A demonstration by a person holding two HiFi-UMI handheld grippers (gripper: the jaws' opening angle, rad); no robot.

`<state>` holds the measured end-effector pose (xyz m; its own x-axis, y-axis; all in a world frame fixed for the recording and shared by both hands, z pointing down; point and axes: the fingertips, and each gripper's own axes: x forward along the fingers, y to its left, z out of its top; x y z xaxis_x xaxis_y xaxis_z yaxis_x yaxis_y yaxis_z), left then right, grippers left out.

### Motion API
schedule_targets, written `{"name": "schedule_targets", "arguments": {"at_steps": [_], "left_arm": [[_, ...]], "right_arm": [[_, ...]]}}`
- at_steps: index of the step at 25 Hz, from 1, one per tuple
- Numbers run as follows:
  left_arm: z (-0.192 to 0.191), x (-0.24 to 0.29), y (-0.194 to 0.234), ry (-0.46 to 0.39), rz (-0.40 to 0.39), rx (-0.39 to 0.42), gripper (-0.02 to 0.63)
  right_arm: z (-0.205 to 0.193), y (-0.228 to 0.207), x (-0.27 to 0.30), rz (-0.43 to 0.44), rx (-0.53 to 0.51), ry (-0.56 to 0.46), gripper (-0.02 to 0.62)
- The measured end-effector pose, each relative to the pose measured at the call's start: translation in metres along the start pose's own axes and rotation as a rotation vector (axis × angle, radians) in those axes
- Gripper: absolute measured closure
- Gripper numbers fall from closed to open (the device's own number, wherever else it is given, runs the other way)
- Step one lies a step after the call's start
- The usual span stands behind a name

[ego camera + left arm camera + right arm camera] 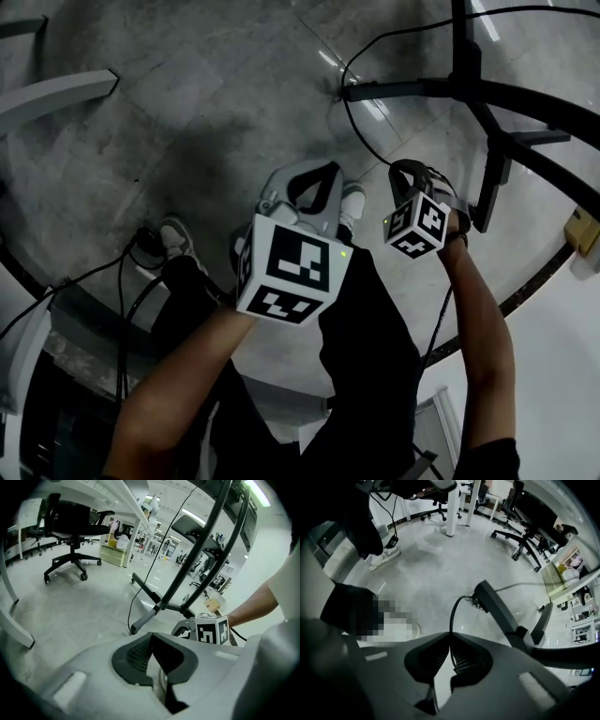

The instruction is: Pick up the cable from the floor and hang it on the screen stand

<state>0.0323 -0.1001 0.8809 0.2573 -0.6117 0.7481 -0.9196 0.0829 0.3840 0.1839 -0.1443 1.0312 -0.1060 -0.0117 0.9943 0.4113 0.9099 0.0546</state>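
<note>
A thin black cable (pixel 349 112) comes from the foot of the black screen stand (pixel 469 94) and curves down to my right gripper (pixel 411 176). In the right gripper view the cable (pixel 452 616) rises from between the jaws of that gripper (pixel 450 637), which is shut on it, toward a stand leg (pixel 497 611). My left gripper (pixel 314 192) hangs just left of the right one, a little above the floor. Its jaws (pixel 150 637) meet at the tips with nothing between them. The left gripper view shows the stand's poles (pixel 201 550), the cable (pixel 140 585) and the right gripper's cube (pixel 212 629).
The stand's legs (pixel 525 103) spread across the floor ahead and to the right. A person's shoes (pixel 176 239) and loose cables (pixel 120 286) lie at the left. An office chair (pixel 70 527) and desks stand further off. A cardboard box (pixel 583 230) sits at the right edge.
</note>
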Motion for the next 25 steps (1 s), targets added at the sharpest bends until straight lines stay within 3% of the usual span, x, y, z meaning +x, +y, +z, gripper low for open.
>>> {"name": "schedule_targets", "arguments": {"at_steps": [14,20,25], "left_arm": [[0.053,-0.173,0.014,-0.052,-0.034,0.138,0.607],[0.103,-0.241,0.007,-0.14,-0.087,0.197,0.607],[0.15,-0.304,-0.028,-0.202,-0.142,0.252,0.607]], "right_arm": [[0.12,0.024,-0.182,-0.209,0.107,-0.09,0.575],[0.157,-0.009,-0.282,-0.376,0.149,-0.086,0.575],[0.184,-0.031,-0.399,-0.512,0.124,-0.101,0.574]]}}
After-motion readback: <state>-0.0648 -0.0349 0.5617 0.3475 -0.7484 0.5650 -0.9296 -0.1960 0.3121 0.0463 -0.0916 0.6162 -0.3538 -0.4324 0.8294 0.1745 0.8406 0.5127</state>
